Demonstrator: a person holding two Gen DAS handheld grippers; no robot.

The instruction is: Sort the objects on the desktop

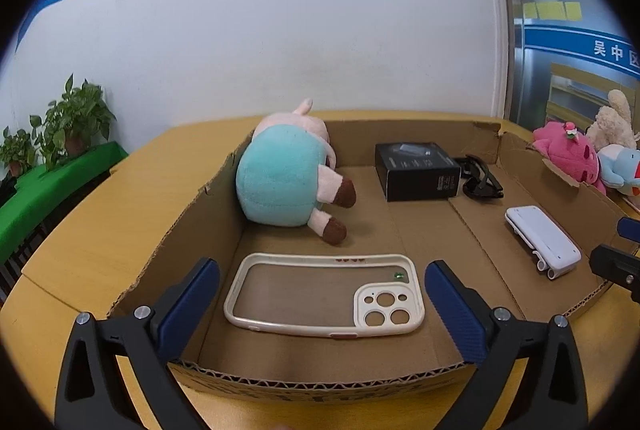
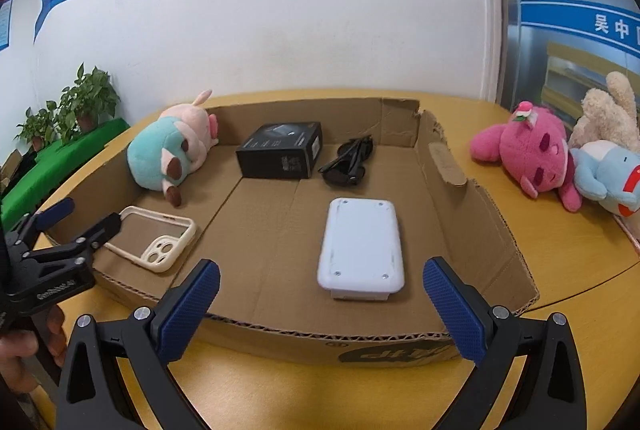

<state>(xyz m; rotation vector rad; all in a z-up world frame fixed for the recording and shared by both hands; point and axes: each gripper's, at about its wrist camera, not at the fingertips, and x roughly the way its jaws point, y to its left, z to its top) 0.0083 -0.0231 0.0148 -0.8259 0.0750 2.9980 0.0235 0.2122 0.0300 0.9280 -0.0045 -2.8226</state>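
A shallow cardboard tray [image 1: 320,380] [image 2: 476,230] on a yellow table holds a cream phone case [image 1: 324,296] [image 2: 154,236], a teal and pink plush pig [image 1: 288,174] [image 2: 172,152], a black box [image 1: 416,170] [image 2: 280,150], black sunglasses [image 1: 480,178] [image 2: 348,162] and a white flat device [image 1: 542,240] [image 2: 360,246]. My left gripper [image 1: 322,300] [image 2: 80,216] is open and empty, its fingers either side of the phone case. My right gripper [image 2: 320,298] is open and empty at the tray's near wall, in front of the white device; a part of it shows in the left wrist view [image 1: 616,262].
A pink plush [image 2: 528,154] [image 1: 568,154], a beige plush [image 2: 608,110] and a light blue plush [image 2: 608,178] lie on the table right of the tray. Potted plants [image 1: 60,126] stand on a green surface at far left. A white wall is behind the table.
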